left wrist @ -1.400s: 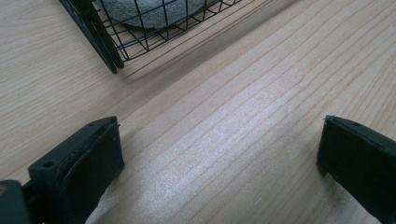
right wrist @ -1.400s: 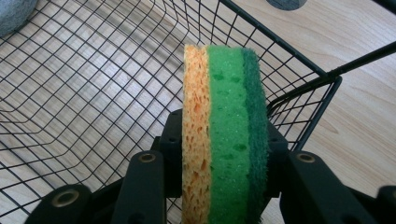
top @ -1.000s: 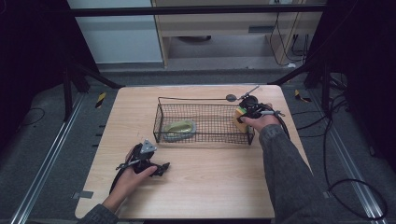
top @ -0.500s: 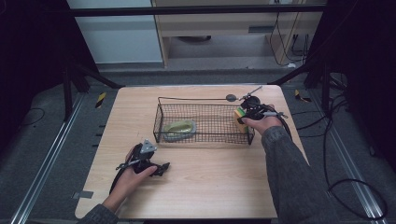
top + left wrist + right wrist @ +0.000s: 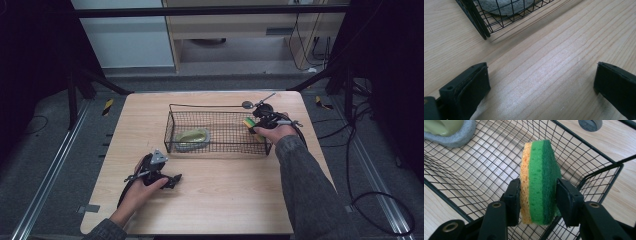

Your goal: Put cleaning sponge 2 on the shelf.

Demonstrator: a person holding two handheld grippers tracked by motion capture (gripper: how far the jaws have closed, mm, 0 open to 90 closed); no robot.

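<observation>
The right gripper (image 5: pixel 256 123) grasps a sponge (image 5: pixel 539 182), yellow on one face and green on the other, its two black fingers (image 5: pixel 514 200) pressed against the sponge's flat sides so that it stands on edge between them. In the right gripper view the sponge hangs over the inside of a black wire basket (image 5: pixel 220 145), near one of its corners; in the high view that is the basket's right end, where the person's right hand (image 5: pixel 272 132) rests at the rim. At the basket's left end lies a grey, rounded pad with a pale green top (image 5: pixel 192 136), well apart from the sponge. A small round dark disc (image 5: pixel 247 104) sits on the wooden surface (image 5: pixel 225 200) just behind the basket. The left gripper (image 5: pixel 172 181) rests low on the surface in front of the basket's left corner, its fingers (image 5: pixel 471 85) spread wide with only bare wood between them.
</observation>
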